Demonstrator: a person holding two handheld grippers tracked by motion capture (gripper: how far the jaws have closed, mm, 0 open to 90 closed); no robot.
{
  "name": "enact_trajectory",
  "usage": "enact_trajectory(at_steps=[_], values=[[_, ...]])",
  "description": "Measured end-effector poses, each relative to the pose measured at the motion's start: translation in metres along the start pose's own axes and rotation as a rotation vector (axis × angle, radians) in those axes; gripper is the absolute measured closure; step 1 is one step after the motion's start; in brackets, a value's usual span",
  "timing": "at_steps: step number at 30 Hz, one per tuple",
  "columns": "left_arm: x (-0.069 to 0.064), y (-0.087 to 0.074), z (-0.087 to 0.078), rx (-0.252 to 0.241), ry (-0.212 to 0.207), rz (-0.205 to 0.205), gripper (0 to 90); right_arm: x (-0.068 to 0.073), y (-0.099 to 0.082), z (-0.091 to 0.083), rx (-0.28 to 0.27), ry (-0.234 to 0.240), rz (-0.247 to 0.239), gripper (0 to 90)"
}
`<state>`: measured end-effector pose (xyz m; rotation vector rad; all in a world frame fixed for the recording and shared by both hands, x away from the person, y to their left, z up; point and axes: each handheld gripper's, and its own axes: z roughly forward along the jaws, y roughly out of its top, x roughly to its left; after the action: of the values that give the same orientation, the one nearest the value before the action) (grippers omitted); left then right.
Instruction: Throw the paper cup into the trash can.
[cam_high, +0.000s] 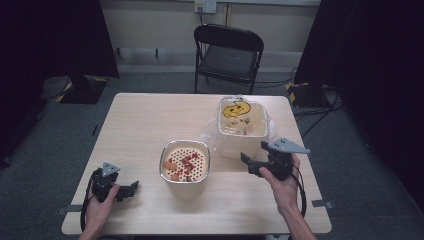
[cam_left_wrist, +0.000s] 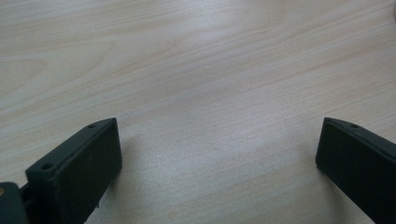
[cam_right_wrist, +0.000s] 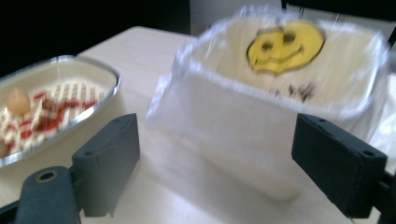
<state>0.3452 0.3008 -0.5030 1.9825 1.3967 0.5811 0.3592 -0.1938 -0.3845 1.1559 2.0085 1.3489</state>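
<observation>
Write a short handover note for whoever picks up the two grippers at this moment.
Left gripper: open, holding nothing, low over bare table at the near left.
Right gripper: open, holding nothing, raised and pointed at the lined bin, not touching it.
Strainer bowl: mid table, red and brown scraps lying on its perforated insert.
Lined bin stands behind and to the right of the bowl, smiley face inside.
Done: nothing gripped yet. Left: likely grasping bowl or bin to deal with the scraps.
</observation>
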Motion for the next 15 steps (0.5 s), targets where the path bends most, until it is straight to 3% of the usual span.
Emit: enact_trajectory(at_steps=[3,7,8,15], values=[[0.000,0.000,0.000,0.000,0.001,0.001,0.0,0.004,-0.023,0.003,0.033,0.000,0.001,13.6],[0.000,0.000,0.000,0.000,0.000,-0.003,0.0,0.004,-0.040,0.005,0.066,0.008,0.014,13.5],[0.000,0.000,0.000,0.000,0.000,0.000,0.0,0.002,-0.051,0.007,0.094,0.005,0.020,13.5],[0.000,0.000,0.000,0.000,0.001,0.001,0.0,-0.005,-0.083,0.017,0.192,-0.064,-0.008,13.6]])
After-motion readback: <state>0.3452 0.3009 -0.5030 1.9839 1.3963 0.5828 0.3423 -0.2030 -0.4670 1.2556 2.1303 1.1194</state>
